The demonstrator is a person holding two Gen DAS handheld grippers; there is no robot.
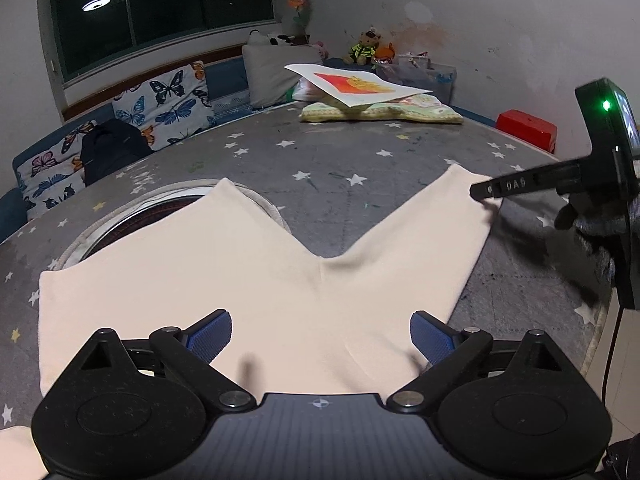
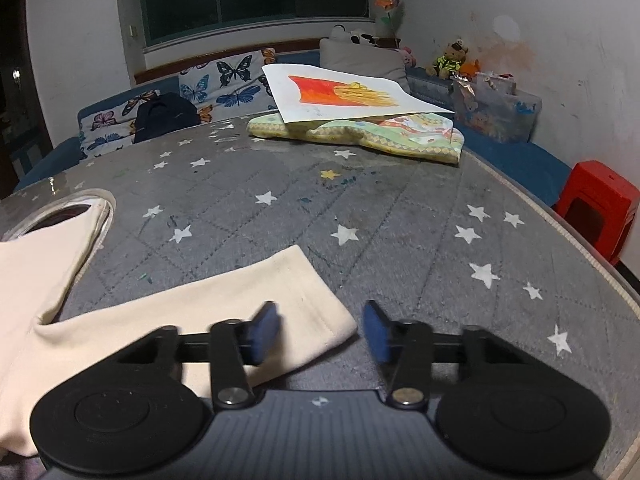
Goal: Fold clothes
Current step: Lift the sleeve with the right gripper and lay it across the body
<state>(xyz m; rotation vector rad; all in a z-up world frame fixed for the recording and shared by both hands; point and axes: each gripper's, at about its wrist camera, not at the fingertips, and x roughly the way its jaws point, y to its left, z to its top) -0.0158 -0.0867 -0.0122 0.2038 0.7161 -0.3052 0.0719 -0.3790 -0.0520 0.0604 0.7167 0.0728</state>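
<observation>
Cream shorts (image 1: 256, 280) lay flat on the grey star-print table (image 1: 328, 160), legs splayed in a V. The left wrist view showed the left gripper (image 1: 320, 338) above the waist area, jaws wide apart, nothing between them. It alone showed the right gripper (image 1: 486, 192) from the side at the right leg's hem, gloved hand (image 1: 592, 220) behind it. The right wrist view showed the right gripper's blue pads (image 2: 266, 332) blurred, partly apart, straddling the hem corner (image 2: 340, 322); cannot tell whether they pressed the cloth. Only that view showed a red stool (image 2: 600, 200) fully.
</observation>
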